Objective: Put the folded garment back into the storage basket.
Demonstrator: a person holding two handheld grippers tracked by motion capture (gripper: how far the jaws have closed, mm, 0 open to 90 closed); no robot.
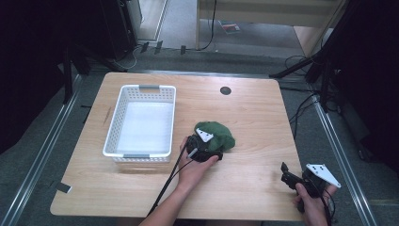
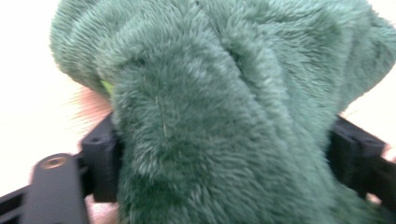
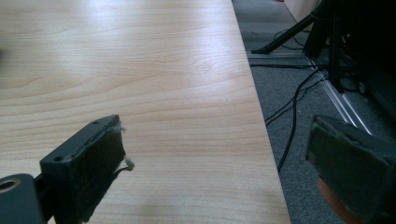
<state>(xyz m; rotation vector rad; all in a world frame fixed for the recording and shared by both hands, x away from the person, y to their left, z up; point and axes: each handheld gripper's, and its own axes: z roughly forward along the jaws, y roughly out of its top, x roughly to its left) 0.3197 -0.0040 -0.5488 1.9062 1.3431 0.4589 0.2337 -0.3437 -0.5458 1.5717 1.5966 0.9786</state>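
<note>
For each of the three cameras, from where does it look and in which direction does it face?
High view: above the person's side, facing forward and down on the wooden table, white basket and green plush cloth; both forearms enter from below.
Left gripper view: rides on the left gripper, close on the cloth between its black jaws.
Right gripper view: rides on the right gripper, facing along the table's right edge toward floor cables; jaws apart, nothing between them.
Shared: the cloth appears in the high and left gripper views.
</note>
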